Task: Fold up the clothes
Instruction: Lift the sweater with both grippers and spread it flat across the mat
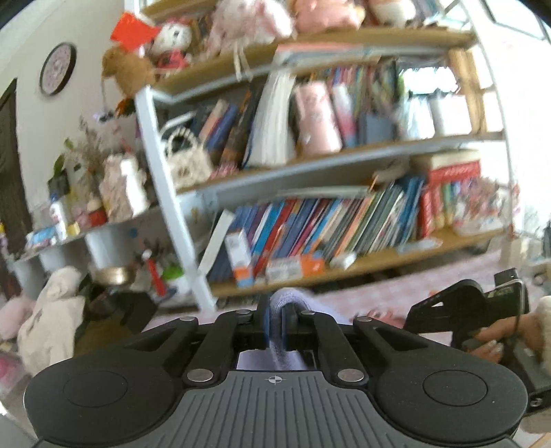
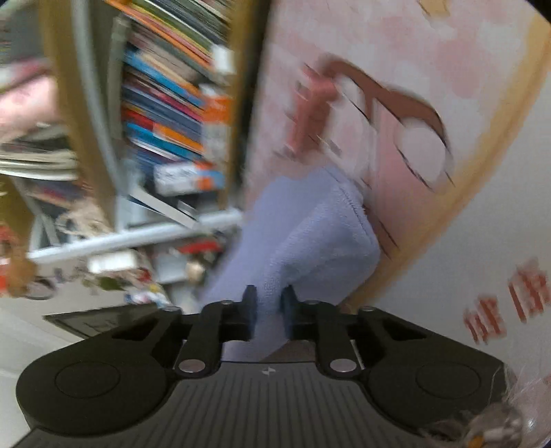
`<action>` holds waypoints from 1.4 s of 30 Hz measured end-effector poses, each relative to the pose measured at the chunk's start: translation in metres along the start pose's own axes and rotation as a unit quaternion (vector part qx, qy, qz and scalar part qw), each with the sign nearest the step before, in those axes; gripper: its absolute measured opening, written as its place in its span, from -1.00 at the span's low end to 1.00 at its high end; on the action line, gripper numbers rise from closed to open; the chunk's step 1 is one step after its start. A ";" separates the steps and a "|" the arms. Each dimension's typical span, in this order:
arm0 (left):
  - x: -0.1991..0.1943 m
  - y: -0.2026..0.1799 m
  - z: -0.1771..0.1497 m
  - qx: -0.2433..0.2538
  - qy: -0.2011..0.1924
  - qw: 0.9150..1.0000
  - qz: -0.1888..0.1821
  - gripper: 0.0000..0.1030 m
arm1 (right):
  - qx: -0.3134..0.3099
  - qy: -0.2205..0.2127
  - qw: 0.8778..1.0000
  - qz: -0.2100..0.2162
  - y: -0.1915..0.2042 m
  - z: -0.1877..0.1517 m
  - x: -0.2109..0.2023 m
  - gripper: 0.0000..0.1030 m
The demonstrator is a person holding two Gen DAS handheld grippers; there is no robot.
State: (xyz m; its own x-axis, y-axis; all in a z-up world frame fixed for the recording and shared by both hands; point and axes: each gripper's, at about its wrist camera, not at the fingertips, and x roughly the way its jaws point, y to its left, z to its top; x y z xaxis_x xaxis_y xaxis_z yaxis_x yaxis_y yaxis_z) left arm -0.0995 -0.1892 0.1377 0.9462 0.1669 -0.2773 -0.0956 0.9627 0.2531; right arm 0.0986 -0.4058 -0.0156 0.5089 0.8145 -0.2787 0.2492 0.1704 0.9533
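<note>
I have both the left gripper (image 1: 274,325) and right gripper (image 2: 269,310) clamped on the purple cloth (image 2: 303,234); I should keep the edge tight and bring the corners together evenly.

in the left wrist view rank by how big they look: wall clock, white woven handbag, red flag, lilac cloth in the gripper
1. white woven handbag
2. red flag and wall clock, alike
3. lilac cloth, mostly hidden

Pinching a fold of lavender cloth (image 1: 279,303) tight between the left gripper (image 1: 275,322) pads. Facing a bookshelf (image 1: 330,148) crammed with books beyond. Showing, far right, a hand (image 1: 496,339) gripping the right gripper's handle (image 1: 465,306).
</note>
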 end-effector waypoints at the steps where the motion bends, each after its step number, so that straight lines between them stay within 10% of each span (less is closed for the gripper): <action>1: 0.001 -0.002 0.001 0.003 -0.003 1.000 -0.002 -0.88 | -0.009 -0.010 1.000 0.014 0.005 0.004 -0.004 -0.78; 5: 0.010 -0.007 0.000 0.008 0.000 1.000 -0.003 -0.88 | -0.051 -0.045 0.996 0.054 0.032 0.020 -0.024 -0.80; 10: 0.018 -0.003 -0.013 -0.005 0.039 0.999 -0.001 -0.88 | -0.039 -0.031 0.999 0.006 0.022 0.026 -0.024 -0.79; 16: 0.014 -0.008 -0.023 -0.004 0.054 0.998 -0.012 -0.88 | 0.024 0.004 0.998 -0.056 -0.024 0.013 -0.011 0.03; 19: 0.011 -0.009 -0.022 -0.004 0.050 0.999 -0.016 -0.88 | 0.027 0.018 0.997 -0.072 -0.033 0.008 0.000 -0.03; 22: 0.007 -0.007 -0.018 -0.012 0.033 0.999 -0.029 -0.88 | 0.046 0.025 0.996 -0.074 -0.042 0.004 0.006 -0.74; 26: -0.008 -0.003 -0.001 -0.028 -0.034 0.996 -0.079 -0.88 | -0.003 -0.037 0.999 0.018 -0.004 0.020 -0.020 -0.79; 29: -0.020 0.001 0.020 -0.049 -0.102 0.985 -0.134 -0.88 | -0.106 -0.091 0.984 0.108 0.063 0.039 -0.050 -0.79; 37: -0.039 0.018 0.059 -0.084 -0.219 0.939 -0.253 -0.88 | -0.377 -0.138 0.886 0.232 0.245 0.029 -0.083 -0.79; 42: 0.009 0.040 0.027 -0.142 -0.108 0.952 -0.249 -0.88 | -0.397 -0.065 0.907 0.127 0.242 0.011 -0.007 -0.79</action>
State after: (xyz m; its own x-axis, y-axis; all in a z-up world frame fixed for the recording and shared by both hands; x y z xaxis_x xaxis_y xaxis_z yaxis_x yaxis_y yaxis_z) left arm -0.0866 -0.1549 0.1706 0.9345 -0.3439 -0.0917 0.3312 0.9346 -0.1297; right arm 0.1644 -0.3765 0.2162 0.5732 0.8194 -0.0012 -0.5338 0.3746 0.7581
